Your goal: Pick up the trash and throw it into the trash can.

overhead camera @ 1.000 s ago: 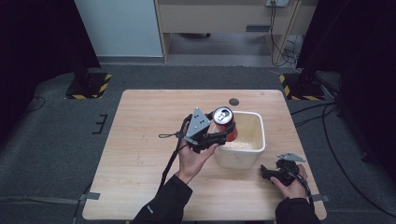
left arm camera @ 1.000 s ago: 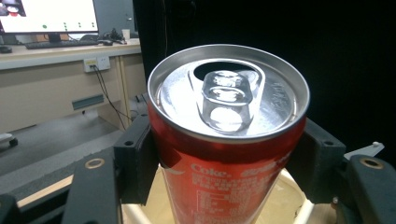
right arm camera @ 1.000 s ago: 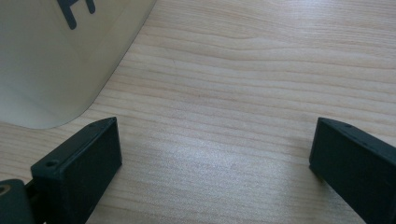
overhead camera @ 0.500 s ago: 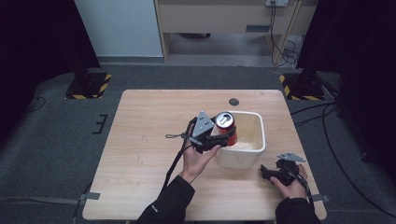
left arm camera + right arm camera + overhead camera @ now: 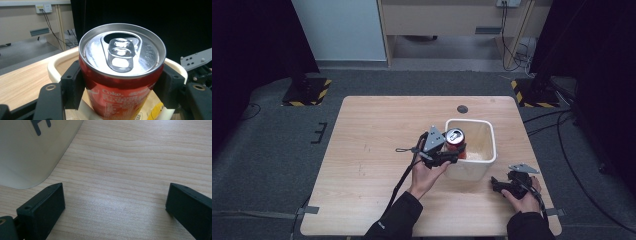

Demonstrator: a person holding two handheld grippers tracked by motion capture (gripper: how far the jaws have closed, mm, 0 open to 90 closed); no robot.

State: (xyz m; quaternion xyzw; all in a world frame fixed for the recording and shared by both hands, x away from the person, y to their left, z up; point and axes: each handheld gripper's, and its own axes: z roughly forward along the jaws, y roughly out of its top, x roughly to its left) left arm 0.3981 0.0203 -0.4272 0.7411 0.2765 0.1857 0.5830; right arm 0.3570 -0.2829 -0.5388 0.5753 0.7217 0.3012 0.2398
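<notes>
Left gripper fingers clamp the upright Coke can, axis vertical, directly above the white bin interior. Right gripper rests released on the worktop, near right.

A red cola can (silver top, opening already popped) stands upright over the near-left corner of the white tub

Red can over white bin
</notes>
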